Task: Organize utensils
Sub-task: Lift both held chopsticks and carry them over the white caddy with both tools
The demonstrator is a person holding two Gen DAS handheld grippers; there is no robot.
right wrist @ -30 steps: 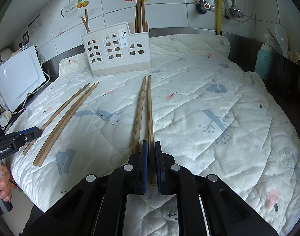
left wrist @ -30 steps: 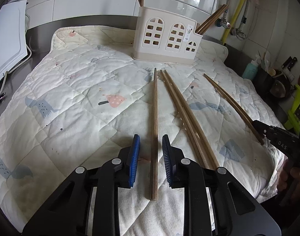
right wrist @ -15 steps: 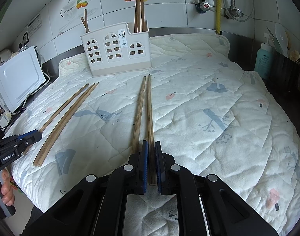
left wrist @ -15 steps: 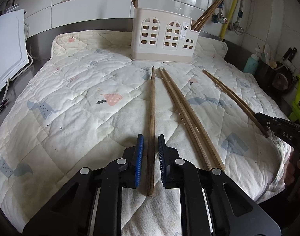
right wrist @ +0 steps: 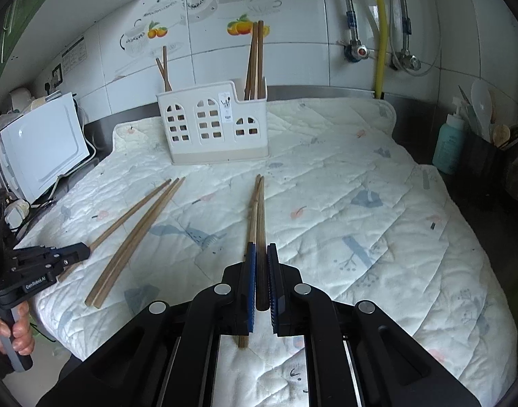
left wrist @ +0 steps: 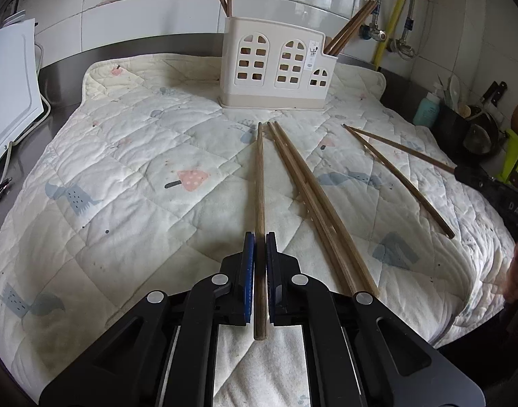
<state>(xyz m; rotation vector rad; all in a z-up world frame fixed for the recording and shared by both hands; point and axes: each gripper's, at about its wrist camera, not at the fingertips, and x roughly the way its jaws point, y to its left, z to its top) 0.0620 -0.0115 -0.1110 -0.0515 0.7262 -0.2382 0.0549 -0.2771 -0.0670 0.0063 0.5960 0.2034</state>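
My left gripper [left wrist: 259, 237] is shut on a long wooden chopstick [left wrist: 259, 183] that points toward the white house-shaped utensil holder [left wrist: 276, 68]. A pair of lighter chopsticks [left wrist: 313, 200] lies just right of it on the quilt. My right gripper [right wrist: 260, 247] is shut on a dark chopstick [right wrist: 261, 210] and lifts it; its mate [right wrist: 251, 217] lies on the quilt beside it. The holder [right wrist: 213, 125] has several chopsticks standing in it. The right gripper also shows in the left wrist view [left wrist: 462, 171], the left gripper in the right wrist view [right wrist: 82, 251].
A patterned quilt [left wrist: 140, 186] covers the counter. A white appliance [right wrist: 41, 142] stands at the left. A teal bottle [right wrist: 449, 146] and a dark utensil pot [right wrist: 486, 156] stand at the right. Pipes and a yellow hose [right wrist: 379, 27] run down the tiled wall.
My left gripper closed from open onto the single chopstick. My right gripper lifted its chopstick, which now splits away from its mate on the quilt.
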